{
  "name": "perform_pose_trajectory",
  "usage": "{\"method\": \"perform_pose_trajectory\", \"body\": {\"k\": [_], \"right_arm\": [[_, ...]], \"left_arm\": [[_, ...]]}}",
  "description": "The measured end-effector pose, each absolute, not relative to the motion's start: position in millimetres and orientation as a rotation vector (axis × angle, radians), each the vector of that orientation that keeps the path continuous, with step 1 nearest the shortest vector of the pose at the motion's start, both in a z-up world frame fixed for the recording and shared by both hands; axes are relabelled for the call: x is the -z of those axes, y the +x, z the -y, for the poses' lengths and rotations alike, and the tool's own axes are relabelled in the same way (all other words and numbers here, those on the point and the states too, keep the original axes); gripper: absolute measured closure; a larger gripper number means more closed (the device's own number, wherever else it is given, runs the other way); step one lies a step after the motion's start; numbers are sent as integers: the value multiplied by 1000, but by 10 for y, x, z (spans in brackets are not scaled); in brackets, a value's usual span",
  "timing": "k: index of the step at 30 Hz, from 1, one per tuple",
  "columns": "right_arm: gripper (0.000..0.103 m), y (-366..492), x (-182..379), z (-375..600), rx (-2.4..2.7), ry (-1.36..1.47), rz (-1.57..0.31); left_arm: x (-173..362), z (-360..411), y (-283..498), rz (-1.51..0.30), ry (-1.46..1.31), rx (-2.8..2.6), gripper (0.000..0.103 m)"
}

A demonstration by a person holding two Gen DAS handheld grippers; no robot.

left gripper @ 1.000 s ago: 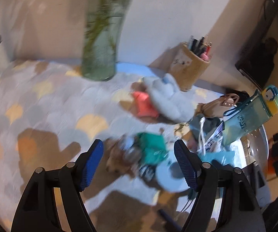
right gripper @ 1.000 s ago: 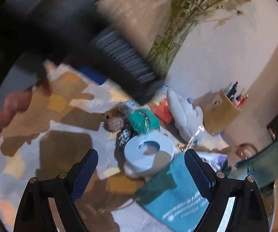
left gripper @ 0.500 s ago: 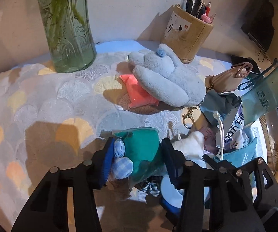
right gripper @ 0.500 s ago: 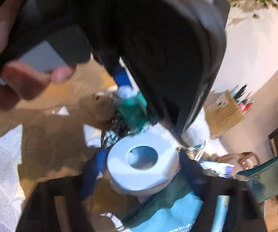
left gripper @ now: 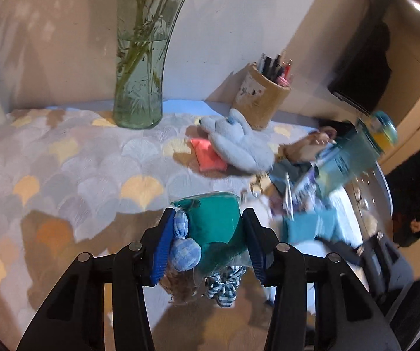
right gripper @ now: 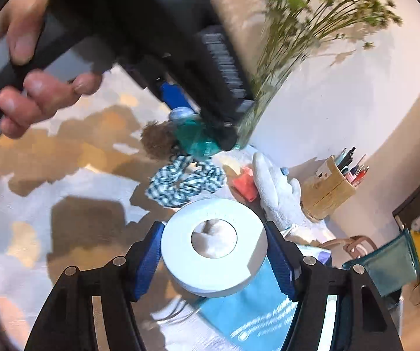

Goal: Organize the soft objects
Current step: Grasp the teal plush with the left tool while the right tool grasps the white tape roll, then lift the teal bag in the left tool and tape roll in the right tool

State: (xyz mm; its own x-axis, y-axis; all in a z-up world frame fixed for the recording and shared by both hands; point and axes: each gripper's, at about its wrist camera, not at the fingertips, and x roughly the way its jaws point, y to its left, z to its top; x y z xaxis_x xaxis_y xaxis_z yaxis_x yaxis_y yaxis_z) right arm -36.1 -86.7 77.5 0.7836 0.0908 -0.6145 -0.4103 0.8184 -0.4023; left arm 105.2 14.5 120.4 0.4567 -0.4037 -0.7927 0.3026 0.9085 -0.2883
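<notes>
Now both grippers are pinching something above the patterned cloth (left gripper: 63,163).
L gripper (left gripper: 207,241) has its blue pads pressed on a green stuffed toy (left gripper: 214,222) w/ blue checked bits, lifted off the cloth; its jaws have just been closing on it. R gripper (right gripper: 214,259) clamps a white tape roll (right gripper: 214,247) by its sides, jaws just closed in on it. Pale blue plush (left gripper: 237,146) lies on a pink pad (left gripper: 207,155) near the pen cup (left gripper: 261,101); glass vase (left gripper: 139,87) stands behind.

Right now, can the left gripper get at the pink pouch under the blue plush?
Probably not: the left gripper is shut on the teal doll, and the blue plush overlaps the pink pouch.
</notes>
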Motion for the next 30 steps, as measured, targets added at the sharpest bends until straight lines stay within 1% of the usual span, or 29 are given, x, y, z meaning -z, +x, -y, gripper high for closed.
{"method": "perform_pose_trajectory", "body": {"k": [4,8,11,12,16,17,18,19,23,29,30], "right_arm": [[37,-632,-877,827,-292,-461,-634],[36,-737,-755,783,-292,-448,-684],[36,-855,-736,784,-289,-418,-708],[36,-869,-736,800,-288,-407,-710],[36,-957,-726,845,-278,-368,-727],[36,-954,-722,863,-276,-360,-733],[36,-959,-723,869,-275,-355,-735],[36,-969,-729,872,-274,-350,-736],[36,-1007,-752,869,-271,-344,-735],[36,-1064,-736,883,-270,-333,-748],[36,-1069,-729,890,-268,-328,-752]], "left_arm": [[-1095,-373,826,-1009,-178,423,56],[-809,-672,907,-1090,-342,303,56],[-785,-845,887,-1067,-447,272,56],[-802,-872,875,-1058,-454,272,54],[-780,-874,912,-1084,-405,238,50],[-761,-869,923,-1089,-389,228,47],[-739,-853,934,-1092,-369,219,42],[-712,-851,932,-1094,-356,214,41],[-616,-770,965,-1136,-323,219,41],[-683,-429,1083,-1117,-274,273,40],[-677,-351,1135,-1121,-259,281,38]]}}
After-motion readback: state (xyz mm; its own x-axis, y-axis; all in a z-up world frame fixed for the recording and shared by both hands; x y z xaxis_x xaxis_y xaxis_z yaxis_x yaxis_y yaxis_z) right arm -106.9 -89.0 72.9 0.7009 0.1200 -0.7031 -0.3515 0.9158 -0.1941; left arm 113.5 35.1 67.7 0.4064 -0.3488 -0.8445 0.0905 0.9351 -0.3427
